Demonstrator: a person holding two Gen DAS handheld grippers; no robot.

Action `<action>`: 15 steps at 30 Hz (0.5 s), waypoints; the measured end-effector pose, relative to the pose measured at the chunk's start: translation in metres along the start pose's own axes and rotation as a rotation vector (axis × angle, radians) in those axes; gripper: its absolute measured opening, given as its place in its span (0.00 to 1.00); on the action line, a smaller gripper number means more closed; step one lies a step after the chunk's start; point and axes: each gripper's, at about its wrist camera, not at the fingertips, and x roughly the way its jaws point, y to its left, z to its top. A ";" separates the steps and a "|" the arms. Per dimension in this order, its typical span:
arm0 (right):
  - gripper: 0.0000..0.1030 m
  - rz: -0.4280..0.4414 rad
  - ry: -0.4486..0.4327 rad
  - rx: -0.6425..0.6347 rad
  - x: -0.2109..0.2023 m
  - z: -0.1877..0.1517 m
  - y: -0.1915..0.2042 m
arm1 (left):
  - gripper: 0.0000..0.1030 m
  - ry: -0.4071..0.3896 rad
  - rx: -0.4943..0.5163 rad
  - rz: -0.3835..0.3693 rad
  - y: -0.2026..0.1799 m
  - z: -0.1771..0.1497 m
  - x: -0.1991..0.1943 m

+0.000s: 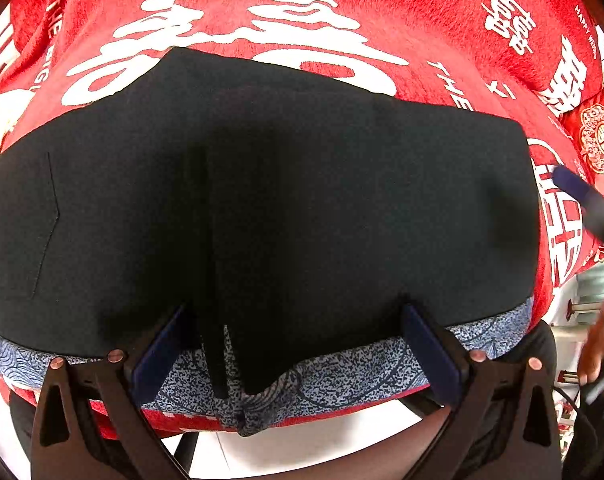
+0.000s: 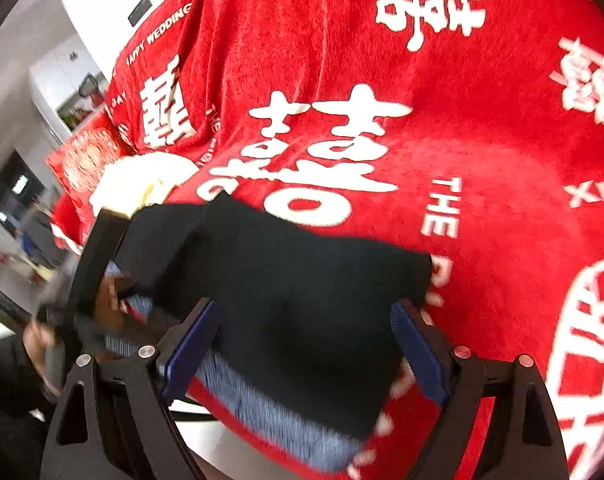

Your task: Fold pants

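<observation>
Directly ahead of my left gripper (image 1: 298, 344), one pair of black pants (image 1: 282, 200) lies folded on one red blanket (image 1: 421, 20) with white lettering, its one blue patterned lining (image 1: 333, 376) between the wide-spread fingers. My right gripper (image 2: 305, 344), equally wide, straddles the pants' near corner, holding nothing.

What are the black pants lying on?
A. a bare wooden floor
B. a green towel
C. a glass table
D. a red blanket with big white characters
D: the black pants lie spread on a red blanket printed with large white characters, and the right wrist view shows the same red cloth all around them.
</observation>
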 end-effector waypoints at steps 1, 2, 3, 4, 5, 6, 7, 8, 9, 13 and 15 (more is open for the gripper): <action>0.86 -0.008 0.031 0.014 0.011 0.003 -0.006 | 1.00 0.000 0.000 -0.001 0.001 -0.001 0.000; 0.86 -0.042 0.074 0.030 0.026 0.005 -0.013 | 1.00 -0.001 0.000 0.001 0.001 0.000 0.001; 0.86 -0.070 0.103 0.031 0.035 0.006 -0.016 | 1.00 0.000 0.000 0.003 0.001 -0.001 0.001; 0.91 -0.082 0.106 0.014 0.040 0.007 -0.014 | 1.00 0.000 0.000 0.007 0.001 0.000 0.001; 0.95 -0.080 0.107 -0.006 0.040 0.008 -0.008 | 1.00 0.002 0.002 0.010 0.002 -0.001 0.001; 0.96 -0.093 0.104 -0.020 0.036 0.007 -0.002 | 1.00 0.003 0.005 0.011 0.001 -0.001 0.001; 0.96 -0.102 0.093 -0.040 0.028 0.003 0.005 | 1.00 0.002 0.005 0.011 0.001 -0.002 0.002; 0.96 -0.101 0.080 -0.063 0.018 -0.005 0.012 | 1.00 0.000 0.006 0.008 0.002 -0.003 0.002; 0.96 -0.125 0.070 -0.081 0.008 -0.013 0.017 | 1.00 0.000 0.007 0.007 0.002 -0.003 0.002; 0.96 -0.149 0.055 -0.080 -0.015 -0.055 0.026 | 1.00 -0.003 0.005 0.016 0.000 -0.002 0.003; 0.96 -0.087 0.055 -0.052 -0.014 -0.071 0.028 | 1.00 -0.008 0.004 0.021 -0.003 -0.002 0.004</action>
